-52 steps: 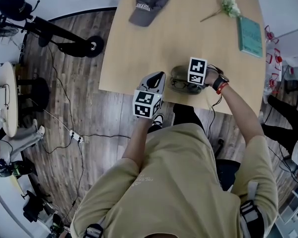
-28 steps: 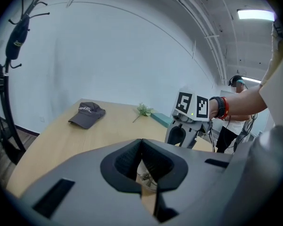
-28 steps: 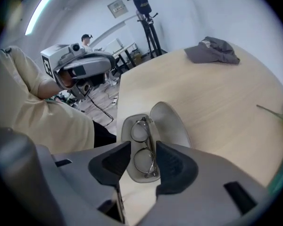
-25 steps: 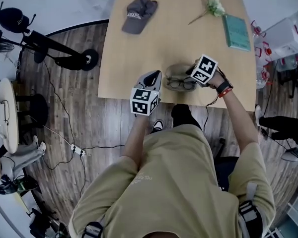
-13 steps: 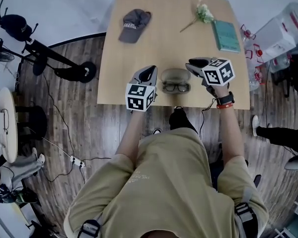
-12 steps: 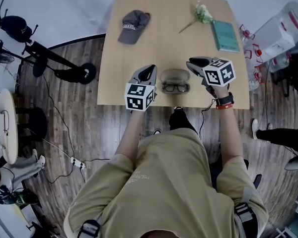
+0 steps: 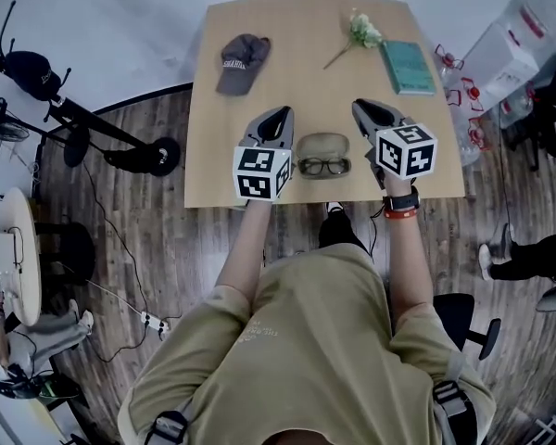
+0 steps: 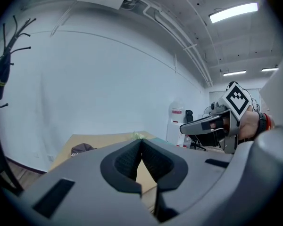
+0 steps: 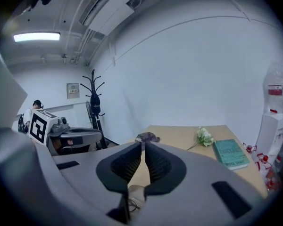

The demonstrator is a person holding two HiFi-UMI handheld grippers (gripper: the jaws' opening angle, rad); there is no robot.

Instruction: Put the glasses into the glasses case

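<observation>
As the left gripper sits closed and empty and the right gripper is closing its jaws on nothing, I reopen one before touching the glasses.

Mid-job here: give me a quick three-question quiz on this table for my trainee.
1. True or false: the cap lies on the far left part of the table.
2. In the head view, what lies just right of the flower? A) book B) mug C) phone
3. Besides the glasses and case, how many things lie on the table?
Key: 1 true; 2 A; 3 three (cap, flower, book).
</observation>
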